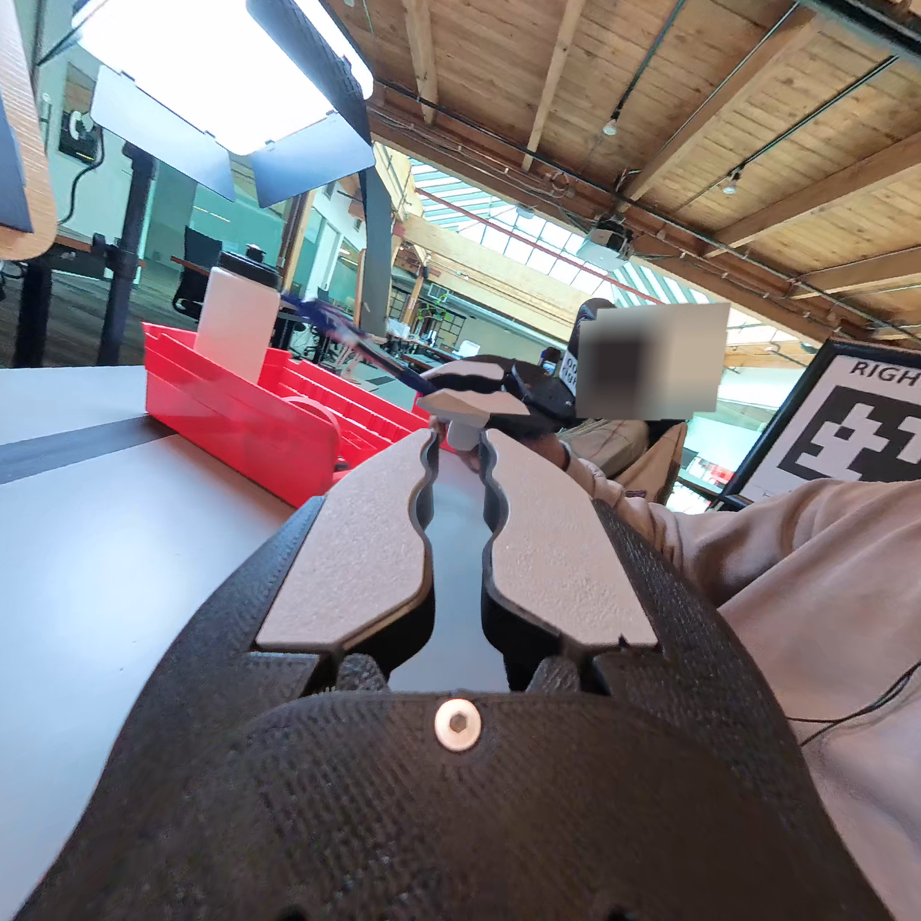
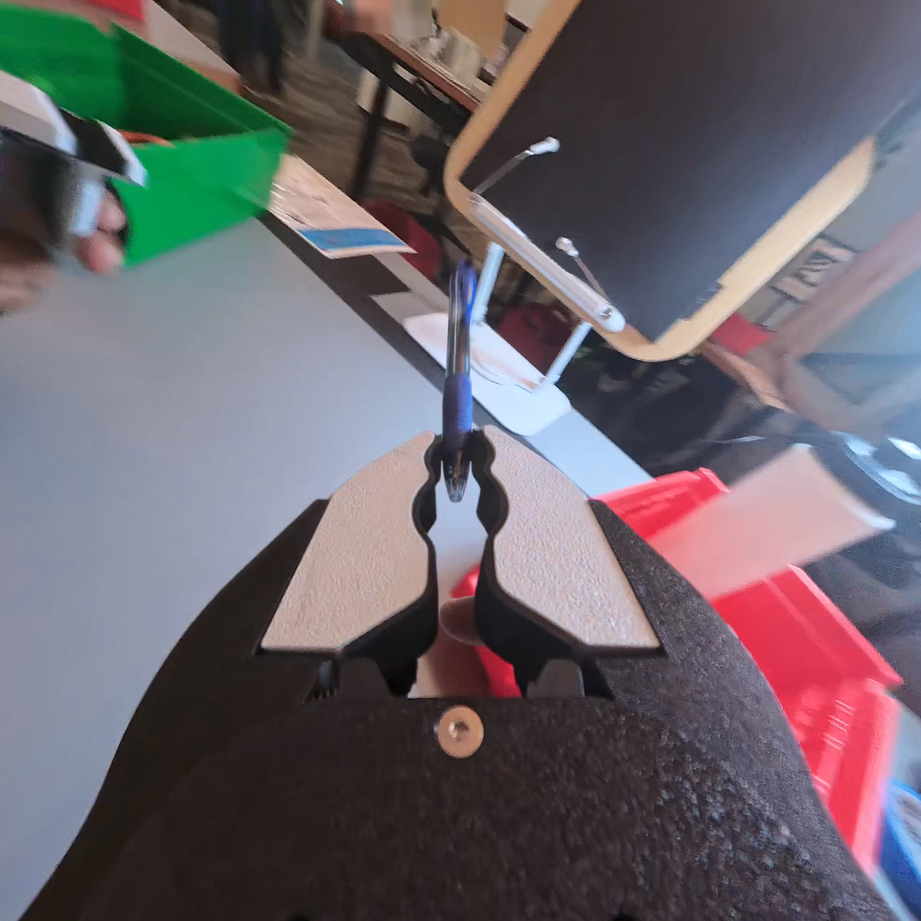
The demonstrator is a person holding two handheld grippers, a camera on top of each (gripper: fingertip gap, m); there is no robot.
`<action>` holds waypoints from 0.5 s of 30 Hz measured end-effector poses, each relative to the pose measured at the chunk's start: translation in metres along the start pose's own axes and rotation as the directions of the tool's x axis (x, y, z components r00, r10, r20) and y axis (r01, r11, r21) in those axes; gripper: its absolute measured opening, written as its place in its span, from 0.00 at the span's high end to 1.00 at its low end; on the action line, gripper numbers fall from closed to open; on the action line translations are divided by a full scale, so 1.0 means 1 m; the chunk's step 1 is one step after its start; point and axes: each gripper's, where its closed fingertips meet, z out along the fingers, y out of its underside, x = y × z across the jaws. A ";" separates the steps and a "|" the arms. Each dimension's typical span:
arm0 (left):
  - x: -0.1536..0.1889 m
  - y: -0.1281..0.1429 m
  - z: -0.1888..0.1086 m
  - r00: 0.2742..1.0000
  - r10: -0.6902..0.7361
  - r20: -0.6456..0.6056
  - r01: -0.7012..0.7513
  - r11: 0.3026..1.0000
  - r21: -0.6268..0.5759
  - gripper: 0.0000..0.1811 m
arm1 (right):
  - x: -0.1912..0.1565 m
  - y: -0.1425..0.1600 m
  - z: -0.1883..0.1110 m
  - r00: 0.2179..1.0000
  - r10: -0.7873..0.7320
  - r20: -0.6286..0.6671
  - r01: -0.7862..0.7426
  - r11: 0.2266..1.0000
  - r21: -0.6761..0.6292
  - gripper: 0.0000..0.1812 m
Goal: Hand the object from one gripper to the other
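A: What is the right gripper doing?
B: It is pinching a blue pen at the grip end, close to the tip; the barrel is sticking out toward twelve o'clock over the grey table.
A: And the left gripper?
B: Its fingers are standing slightly parted with nothing between them.
A: Anything farther out?
B: In the left wrist view the right gripper is hovering at twelve o'clock, the pen pointing toward ten, over a red bin. A white bottle is standing behind it. In the right wrist view a green bin is sitting at ten o'clock.
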 end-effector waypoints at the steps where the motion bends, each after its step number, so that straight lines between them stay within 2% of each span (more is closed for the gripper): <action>1: -0.002 0.001 0.000 1.000 0.010 0.017 -0.010 1.000 -0.012 0.92 | 0.010 0.005 -0.003 0.998 -0.037 -0.045 0.035 0.999 -0.034 0.94; 4: -0.006 0.008 0.002 0.998 0.036 0.050 -0.034 0.998 -0.049 0.93 | 0.041 0.028 -0.009 0.968 -0.192 -0.162 0.159 0.968 -0.195 0.94; 7: -0.005 0.018 0.006 0.996 0.070 0.061 -0.063 0.993 -0.101 0.93 | 0.071 0.045 -0.016 0.939 -0.249 -0.235 0.179 0.942 -0.284 0.94; 11: -0.003 0.030 0.011 0.990 0.129 0.062 -0.116 0.978 -0.175 0.93 | 0.099 0.059 -0.025 0.952 -0.146 -0.271 0.070 0.960 -0.271 0.94; 15: -0.002 0.038 0.013 0.982 0.181 0.061 -0.163 0.961 -0.222 0.93 | 0.108 0.067 -0.031 0.967 -0.036 -0.252 -0.020 0.976 -0.217 0.94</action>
